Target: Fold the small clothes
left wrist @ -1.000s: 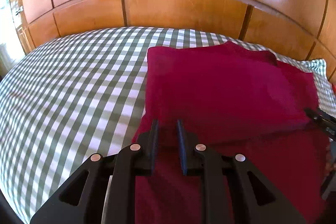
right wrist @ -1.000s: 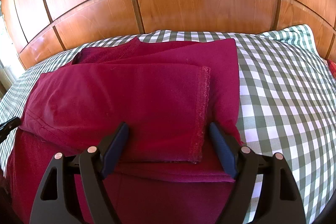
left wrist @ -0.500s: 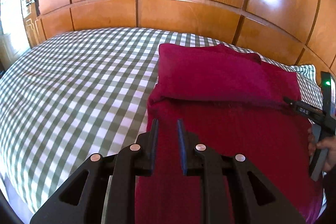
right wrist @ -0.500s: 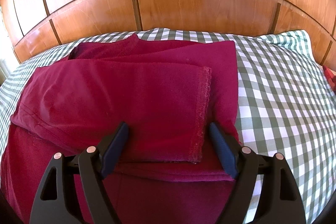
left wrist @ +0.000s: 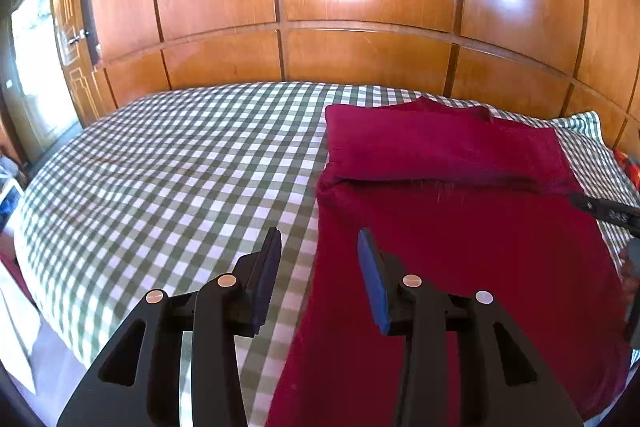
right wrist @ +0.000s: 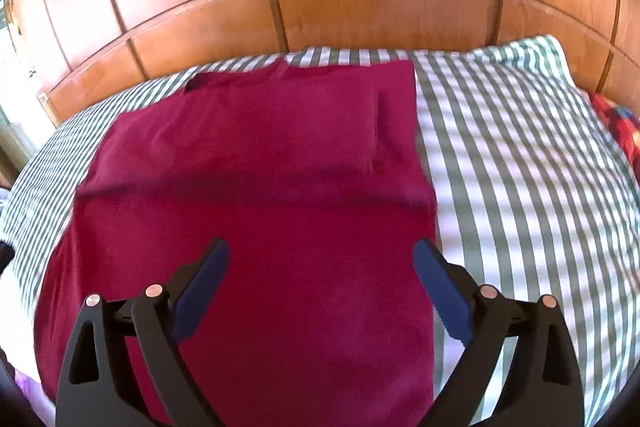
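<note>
A dark red garment (left wrist: pixel 460 227) lies flat on the checked bed, its far part folded over into a band (left wrist: pixel 440 151). My left gripper (left wrist: pixel 318 247) hovers above the garment's left edge, its jaws opening with nothing between them. In the right wrist view the same garment (right wrist: pixel 260 195) fills the middle, blurred by motion. My right gripper (right wrist: pixel 320 259) hangs above its near right part, jaws opening wide and holding nothing. The right gripper's tip (left wrist: pixel 604 213) shows at the right edge of the left wrist view.
The bed's green and white checked sheet (left wrist: pixel 180 179) spreads wide to the left of the garment and also to its right (right wrist: pixel 520 167). A wooden panelled wall (left wrist: pixel 360 27) stands behind the bed. A red patterned cloth (right wrist: pixel 616 123) lies at the far right. A doorway (left wrist: pixel 36 67) opens at left.
Both grippers have pulled back toward the near edge of the bed, so the garment looks smaller. The left jaws, nearly shut before, have spread apart. The right jaws have widened.
</note>
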Action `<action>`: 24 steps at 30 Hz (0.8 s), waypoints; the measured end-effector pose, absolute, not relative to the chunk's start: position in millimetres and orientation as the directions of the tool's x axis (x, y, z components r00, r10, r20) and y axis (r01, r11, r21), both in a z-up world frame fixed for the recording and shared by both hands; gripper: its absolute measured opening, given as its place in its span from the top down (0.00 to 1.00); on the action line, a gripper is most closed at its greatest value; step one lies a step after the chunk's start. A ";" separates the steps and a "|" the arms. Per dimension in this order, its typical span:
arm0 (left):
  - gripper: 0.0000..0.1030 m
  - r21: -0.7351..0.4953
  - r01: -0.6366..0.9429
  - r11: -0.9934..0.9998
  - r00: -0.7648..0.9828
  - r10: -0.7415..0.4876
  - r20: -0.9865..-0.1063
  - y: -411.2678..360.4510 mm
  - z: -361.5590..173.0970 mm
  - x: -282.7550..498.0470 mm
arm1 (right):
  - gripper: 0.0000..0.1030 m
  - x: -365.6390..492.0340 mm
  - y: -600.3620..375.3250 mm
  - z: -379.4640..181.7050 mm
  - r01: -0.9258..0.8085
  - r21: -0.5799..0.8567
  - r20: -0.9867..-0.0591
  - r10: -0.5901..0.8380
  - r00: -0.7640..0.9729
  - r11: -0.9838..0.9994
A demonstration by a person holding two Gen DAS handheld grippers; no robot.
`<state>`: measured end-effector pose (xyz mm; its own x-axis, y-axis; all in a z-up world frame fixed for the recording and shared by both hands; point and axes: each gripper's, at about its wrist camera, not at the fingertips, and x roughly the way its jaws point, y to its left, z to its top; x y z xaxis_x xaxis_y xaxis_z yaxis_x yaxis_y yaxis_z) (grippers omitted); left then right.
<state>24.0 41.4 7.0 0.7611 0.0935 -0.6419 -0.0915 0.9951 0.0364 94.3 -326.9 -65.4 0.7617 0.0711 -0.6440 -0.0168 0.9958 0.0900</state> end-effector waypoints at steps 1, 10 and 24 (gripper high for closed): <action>0.58 0.041 -0.090 0.995 0.760 0.096 -0.642 41.6 7.2 20.3 | 0.09 83.6 -330.4 -69.1 -0.017 0.103 -0.650 0.080 0.756 0.995; 0.46 0.098 -0.078 0.992 0.756 0.123 -0.643 45.4 0.5 -4.2 | 0.09 19.3 -371.1 -89.9 0.052 0.155 -0.682 0.068 0.728 0.987; 0.46 0.023 -0.066 0.998 0.653 0.061 -0.755 79.4 -40.7 -26.7 | 0.09 -45.6 -391.1 -114.1 -0.010 0.286 -0.734 0.225 0.641 0.958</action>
<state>-26.7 79.4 -40.7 0.6534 0.0606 -0.7546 -0.0657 0.9976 0.0232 -45.6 -391.1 -114.1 0.6410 0.2255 -0.7337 -0.0098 0.9582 0.2860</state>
